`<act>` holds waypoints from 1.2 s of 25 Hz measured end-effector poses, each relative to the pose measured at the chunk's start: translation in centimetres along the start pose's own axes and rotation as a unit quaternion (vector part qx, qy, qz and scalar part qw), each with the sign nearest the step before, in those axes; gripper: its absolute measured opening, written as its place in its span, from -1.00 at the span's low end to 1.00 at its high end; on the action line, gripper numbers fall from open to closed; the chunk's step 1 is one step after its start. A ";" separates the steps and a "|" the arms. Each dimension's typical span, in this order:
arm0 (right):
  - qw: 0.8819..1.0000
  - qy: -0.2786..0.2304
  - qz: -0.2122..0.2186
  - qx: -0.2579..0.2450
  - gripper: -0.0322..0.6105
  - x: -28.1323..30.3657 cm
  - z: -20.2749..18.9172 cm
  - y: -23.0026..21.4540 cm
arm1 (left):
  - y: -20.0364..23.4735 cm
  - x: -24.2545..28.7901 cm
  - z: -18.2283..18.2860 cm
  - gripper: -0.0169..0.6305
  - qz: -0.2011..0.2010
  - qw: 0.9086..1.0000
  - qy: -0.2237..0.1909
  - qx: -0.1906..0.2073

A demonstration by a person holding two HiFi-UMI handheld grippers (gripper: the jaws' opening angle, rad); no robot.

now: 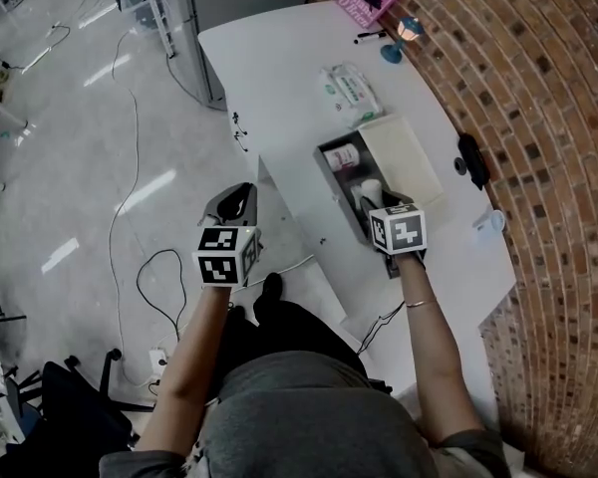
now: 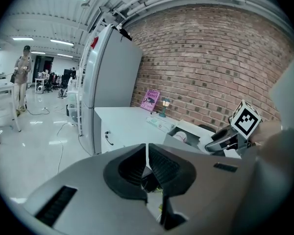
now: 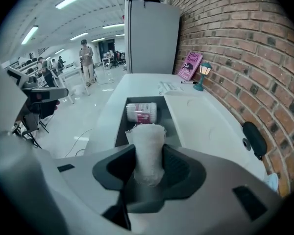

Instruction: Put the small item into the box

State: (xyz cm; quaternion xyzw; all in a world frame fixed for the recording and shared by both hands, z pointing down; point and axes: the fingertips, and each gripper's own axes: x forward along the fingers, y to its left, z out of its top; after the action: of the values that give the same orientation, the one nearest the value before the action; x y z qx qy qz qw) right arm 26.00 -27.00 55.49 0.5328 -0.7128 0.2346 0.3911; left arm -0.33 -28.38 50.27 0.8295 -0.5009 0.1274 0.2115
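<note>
The near end of the grey box [image 1: 329, 165] is hidden beneath the right gripper [image 3: 146, 164], and the lower end of the white mesh roll [image 3: 146, 148] is lost between its pads. The roll is clamped upright by these jaws, above the box, just short of a red-and-white canister [image 3: 141, 112] lying on its side inside. The left gripper [image 2: 147, 166] is held beyond the white table's [image 1: 279, 68] edge, jaws pressed together on nothing. Both forearms are extended forward.
</note>
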 end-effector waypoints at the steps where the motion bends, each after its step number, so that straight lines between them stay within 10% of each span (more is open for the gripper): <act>1: 1.000 0.007 0.000 -0.002 -0.37 0.3 -0.2 0.0 | 0.1 -0.1 -0.1 -0.84 0.002 1.000 0.000 -0.001; 30: 0.991 0.113 -0.030 -0.063 -0.34 2.6 -2.1 0.2 | 2.0 -1.0 -0.9 -0.84 0.010 1.000 0.009 -0.010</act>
State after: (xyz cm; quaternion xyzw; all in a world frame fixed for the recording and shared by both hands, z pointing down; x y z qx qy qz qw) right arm 26.10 -26.88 58.86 0.4986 -0.6608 0.2364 0.5088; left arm -2.55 -27.97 51.09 0.8209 -0.5090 0.1315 0.2231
